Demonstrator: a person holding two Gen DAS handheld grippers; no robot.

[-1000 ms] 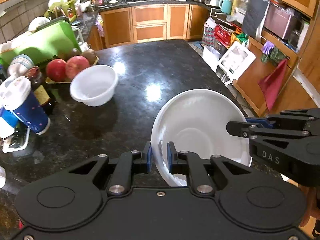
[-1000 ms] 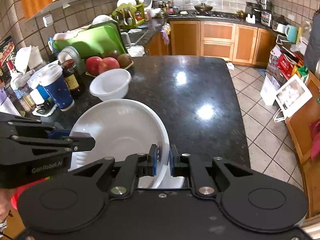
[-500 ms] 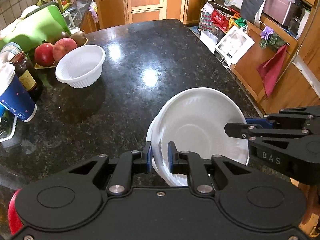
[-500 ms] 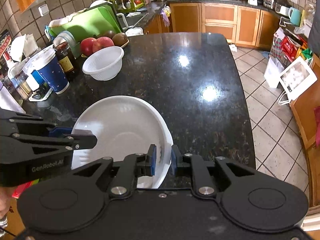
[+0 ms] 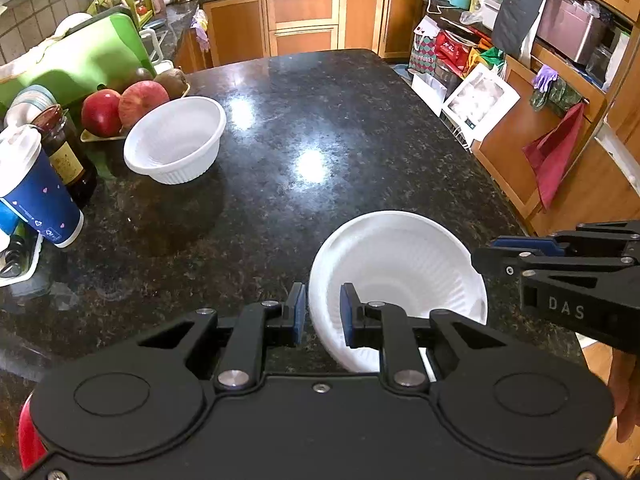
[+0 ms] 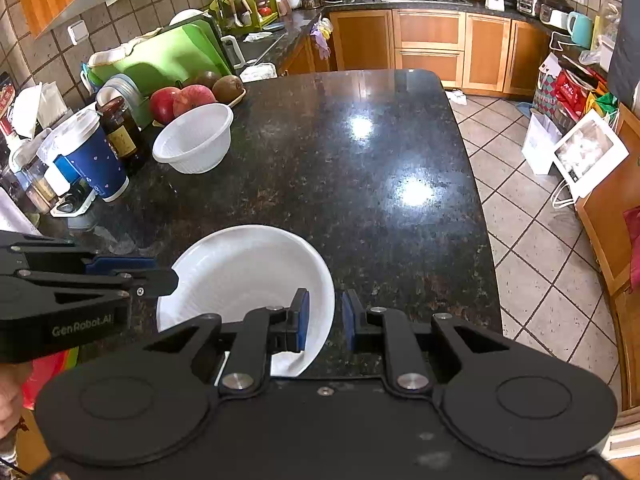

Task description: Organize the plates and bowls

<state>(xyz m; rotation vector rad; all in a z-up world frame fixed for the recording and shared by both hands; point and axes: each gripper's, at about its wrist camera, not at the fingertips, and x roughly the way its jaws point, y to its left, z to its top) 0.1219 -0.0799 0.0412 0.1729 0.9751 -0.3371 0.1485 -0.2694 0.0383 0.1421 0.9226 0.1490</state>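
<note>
A large white bowl (image 5: 404, 276) sits low at the near edge of the black granite counter (image 5: 320, 120), apparently resting on it. My left gripper (image 5: 322, 314) straddles its left rim; the jaws are opening and the outer pad stands off the rim. My right gripper (image 6: 326, 320) straddles the right rim of the bowl (image 6: 248, 272), a dark gap showing beside its outer pad. Each gripper also shows in the other's view: right gripper (image 5: 486, 254), left gripper (image 6: 160, 276). A smaller white ribbed bowl (image 5: 176, 140) (image 6: 196, 140) stands at the far left.
Along the left side stand a blue paper cup (image 5: 36, 196), a dark jar (image 5: 64, 148), apples (image 5: 120, 104) on a tray and a green cutting board (image 5: 80, 60). The counter's right edge (image 6: 476, 200) drops to a tiled floor (image 6: 540, 240).
The large bowl has come down to the counter near its front edge. Both pairs of jaws have eased apart a little around its rim.
</note>
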